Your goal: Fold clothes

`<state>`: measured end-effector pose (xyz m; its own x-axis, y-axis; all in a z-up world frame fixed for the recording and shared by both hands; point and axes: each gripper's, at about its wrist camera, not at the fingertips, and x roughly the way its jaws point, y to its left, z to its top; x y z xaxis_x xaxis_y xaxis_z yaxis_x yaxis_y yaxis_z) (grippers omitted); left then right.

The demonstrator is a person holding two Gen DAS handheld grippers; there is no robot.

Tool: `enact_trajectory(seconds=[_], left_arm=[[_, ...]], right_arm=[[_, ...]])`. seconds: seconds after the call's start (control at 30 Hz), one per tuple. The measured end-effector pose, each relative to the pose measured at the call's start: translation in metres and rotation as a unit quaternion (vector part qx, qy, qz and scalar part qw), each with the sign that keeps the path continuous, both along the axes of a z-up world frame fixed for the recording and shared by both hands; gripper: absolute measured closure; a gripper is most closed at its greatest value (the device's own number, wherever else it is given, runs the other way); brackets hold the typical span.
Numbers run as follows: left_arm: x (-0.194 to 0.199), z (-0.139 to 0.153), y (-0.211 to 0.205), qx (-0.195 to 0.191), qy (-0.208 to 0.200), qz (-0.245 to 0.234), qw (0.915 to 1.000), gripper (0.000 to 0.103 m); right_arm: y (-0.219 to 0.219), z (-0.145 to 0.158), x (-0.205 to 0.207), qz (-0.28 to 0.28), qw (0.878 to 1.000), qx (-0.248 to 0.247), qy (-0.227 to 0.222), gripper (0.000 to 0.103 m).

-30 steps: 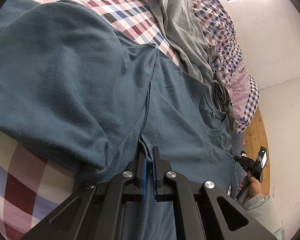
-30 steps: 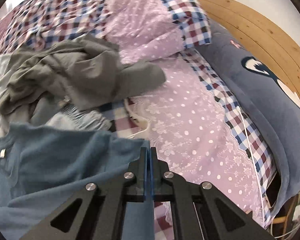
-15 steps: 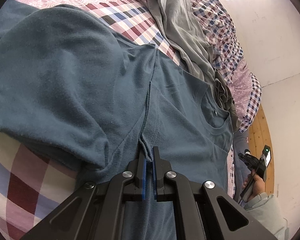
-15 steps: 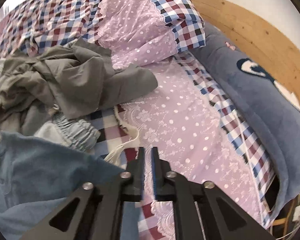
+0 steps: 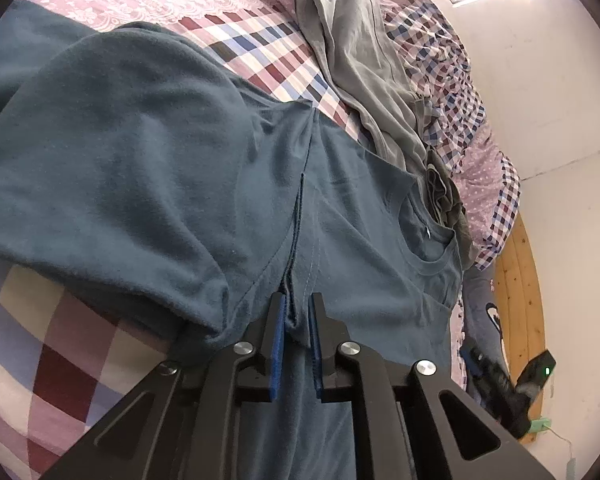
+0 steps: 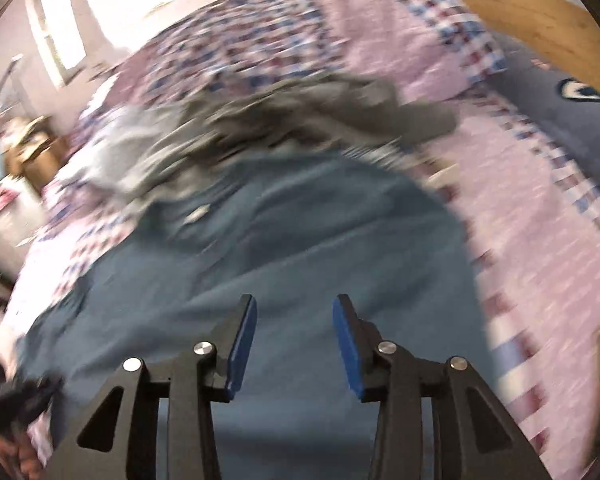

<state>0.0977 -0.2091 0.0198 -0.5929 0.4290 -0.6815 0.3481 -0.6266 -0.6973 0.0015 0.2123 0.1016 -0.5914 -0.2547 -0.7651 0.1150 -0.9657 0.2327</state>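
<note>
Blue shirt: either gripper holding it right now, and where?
Neither holds it firmly. The left gripper has jaws slightly parted around a seam ridge of the blue shirt. The right gripper is wide open, empty.

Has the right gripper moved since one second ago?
Yes. The right gripper has swung left, away from the blue pillow, over the teal shirt; its jaws now stand open.
</note>
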Motion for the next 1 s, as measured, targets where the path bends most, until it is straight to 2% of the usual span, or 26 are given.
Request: enact_trajectory(seconds=[0.13,0.23,0.33,0.4,0.57,0.77,1.0], left_arm=[[0.000,-0.001,0.002,-0.008,0.000,-0.001,1.0000,0.090],[-0.001,-0.001,0.005,-0.016,0.002,0.002,0.9999,0.088],[-0.003,0.000,0.008,-0.022,0.008,0.010,0.9997,0.083],[-0.004,0.001,0.009,-0.027,0.013,0.019,0.9994,0.081],[-0.006,0.002,0.012,-0.037,0.019,0.030,0.9987,0.078],[-0.008,0.004,0.020,-0.067,0.024,0.034,0.9969,0.077],[-0.008,0.007,0.030,-0.106,0.043,0.036,0.9928,0.073]], right_arm=[[-0.036,-0.013,0.036,0.052,0.998,0.000,0.022,0.056],[-0.058,-0.029,0.042,0.096,0.995,0.002,0.005,0.055],[-0.065,-0.045,0.040,0.112,0.994,-0.005,-0.011,0.055],[-0.067,-0.055,0.038,0.113,0.993,-0.011,-0.018,0.055],[-0.069,-0.051,0.044,0.107,0.994,-0.017,-0.003,0.053],[-0.082,-0.055,0.047,0.129,0.991,0.024,0.002,0.050],[-0.081,-0.055,0.044,0.124,0.992,0.011,-0.005,0.047]])
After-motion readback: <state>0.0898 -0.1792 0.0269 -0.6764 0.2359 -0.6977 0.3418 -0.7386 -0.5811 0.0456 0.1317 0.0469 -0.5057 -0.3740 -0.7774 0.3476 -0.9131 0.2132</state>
